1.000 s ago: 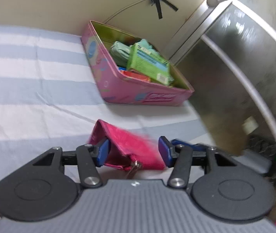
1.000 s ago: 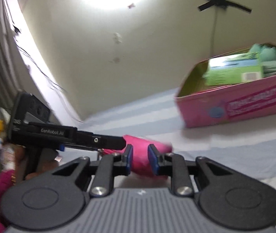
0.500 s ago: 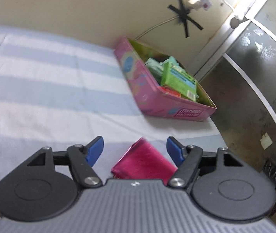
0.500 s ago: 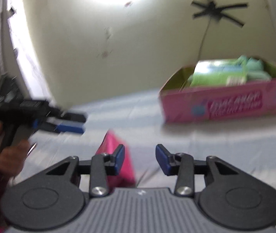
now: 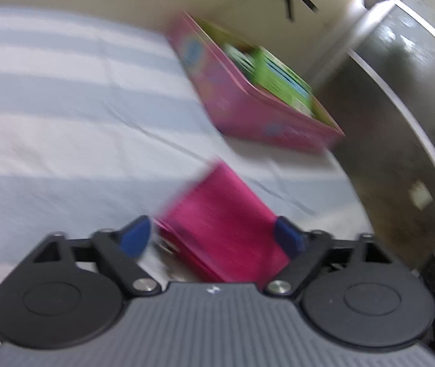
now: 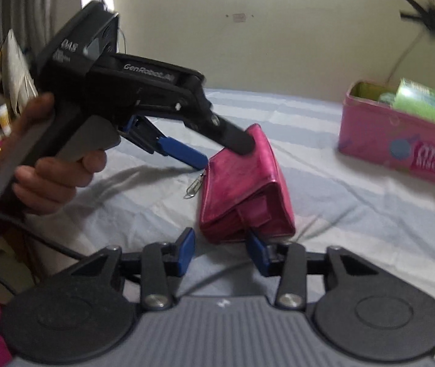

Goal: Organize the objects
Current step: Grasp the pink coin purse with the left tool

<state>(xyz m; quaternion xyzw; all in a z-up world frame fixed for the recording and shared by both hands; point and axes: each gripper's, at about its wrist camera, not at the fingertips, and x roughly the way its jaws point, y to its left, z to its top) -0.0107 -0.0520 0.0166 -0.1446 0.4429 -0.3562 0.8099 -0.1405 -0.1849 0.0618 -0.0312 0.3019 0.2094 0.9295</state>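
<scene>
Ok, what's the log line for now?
left gripper: just opening, wallet between jaws, ungripped | right gripper: just closing, wallet end barely between, ungripped | wallet: on bedsheet

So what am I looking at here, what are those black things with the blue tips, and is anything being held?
They are hand-held grippers, one in each of a person's hands, each with a camera looking out along its two fingers. One picture looks out from the left gripper, the other from the right gripper. A pink wallet lies on a striped sheet, with a pink tin of packets further back. The left gripper has just been opening around the wallet; the right one's fingers sit near it. Neither grips it.
</scene>
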